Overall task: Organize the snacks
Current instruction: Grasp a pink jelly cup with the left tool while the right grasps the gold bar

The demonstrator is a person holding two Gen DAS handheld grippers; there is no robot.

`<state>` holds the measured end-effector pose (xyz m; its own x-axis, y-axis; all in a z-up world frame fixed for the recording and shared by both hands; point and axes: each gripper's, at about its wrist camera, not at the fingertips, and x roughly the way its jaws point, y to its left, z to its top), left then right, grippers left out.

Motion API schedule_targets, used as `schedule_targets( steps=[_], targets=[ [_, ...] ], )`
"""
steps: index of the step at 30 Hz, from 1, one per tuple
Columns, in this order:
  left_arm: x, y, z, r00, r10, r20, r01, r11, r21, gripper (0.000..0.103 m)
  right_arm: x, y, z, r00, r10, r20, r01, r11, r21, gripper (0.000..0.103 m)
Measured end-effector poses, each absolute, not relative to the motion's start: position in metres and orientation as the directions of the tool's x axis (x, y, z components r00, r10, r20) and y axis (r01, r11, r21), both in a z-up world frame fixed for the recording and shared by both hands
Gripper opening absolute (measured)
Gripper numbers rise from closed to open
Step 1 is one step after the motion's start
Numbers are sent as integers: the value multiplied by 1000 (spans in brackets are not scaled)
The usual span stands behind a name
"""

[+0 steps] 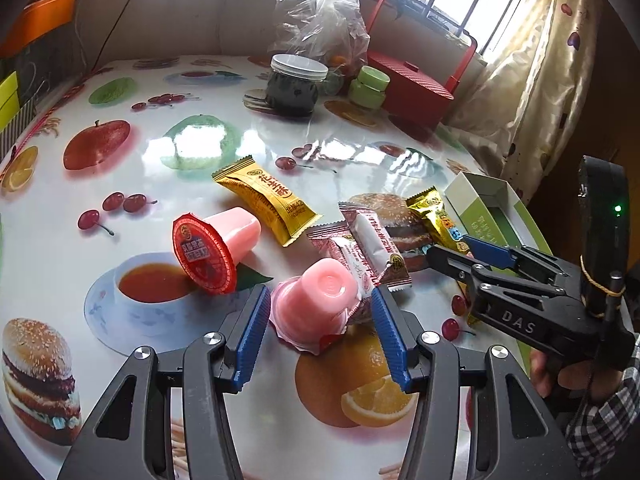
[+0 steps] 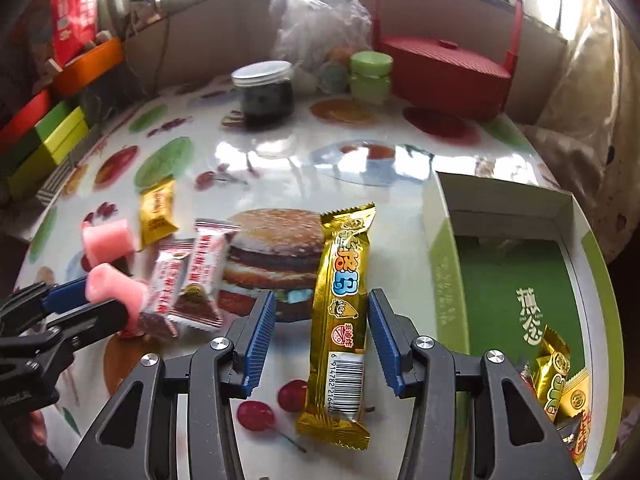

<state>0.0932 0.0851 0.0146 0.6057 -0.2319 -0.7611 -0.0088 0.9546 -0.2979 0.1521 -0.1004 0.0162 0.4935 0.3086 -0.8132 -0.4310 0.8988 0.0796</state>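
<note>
- Two grippers over a table (image 1: 240, 148) with a glossy fruit-and-burger print, snacks scattered across it.
- Left gripper (image 1: 322, 334): jaws about half spread on either side of an upside-down pink jelly cup (image 1: 316, 300). Blue pads look just clear of the cup's sides, no squeeze that I can see. The cup's lid side is underneath, hidden.
- A second jelly cup (image 1: 218, 250) lies tipped on its side nearby, red foil lid facing the camera, print too small to read.
- Right gripper (image 2: 322, 338): jaws also around half spread, straddling a long gold snack bar (image 2: 344, 312) lying flat on the table. There's a visible gap on both sides, so it isn't gripped.
- Two red-and-white wrapped bars (image 1: 368, 248) overlap each other beside the upside-down cup, and one end tucks behind it. A yellow wrapped snack (image 1: 268, 200) sits a bit further back.
- Green box (image 2: 444, 264) at the right table edge, open top. A few gold and yellow packets (image 2: 560, 380) are already in its near corner, partly cut off by the right gripper's arm and the frame edge, so I can't count them.
- Back of the table: dark jar (image 1: 294, 84), small green jar (image 1: 368, 88), red case (image 1: 412, 84), crumpled clear plastic bag (image 1: 320, 12). Contents of the bag are hard to make out.
- The right-wrist view is blurry along its left side.
</note>
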Motion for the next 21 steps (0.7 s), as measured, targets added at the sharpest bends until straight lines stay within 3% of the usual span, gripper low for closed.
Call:
schedule_targets(
  steps=[8, 13, 16, 21],
  targets=[
    [96, 87, 8, 595, -224, -772, -29, 954, -299, 53, 155, -94, 12, 517, 226, -826, -403, 915, -2, 45],
    [97, 88, 8, 603, -218, -767, -26, 956, -293, 53, 155, -94, 11, 503, 250, -827, -411, 911, 26, 29],
    [99, 88, 6, 603, -222, -766, -22, 956, -294, 42, 152, -92, 11, 511, 245, -824, -415, 910, 12, 26],
    [97, 85, 9, 608, -219, -763, -12, 958, -285, 38, 151, -92, 12, 509, 252, -823, -413, 910, 23, 25]
  ],
)
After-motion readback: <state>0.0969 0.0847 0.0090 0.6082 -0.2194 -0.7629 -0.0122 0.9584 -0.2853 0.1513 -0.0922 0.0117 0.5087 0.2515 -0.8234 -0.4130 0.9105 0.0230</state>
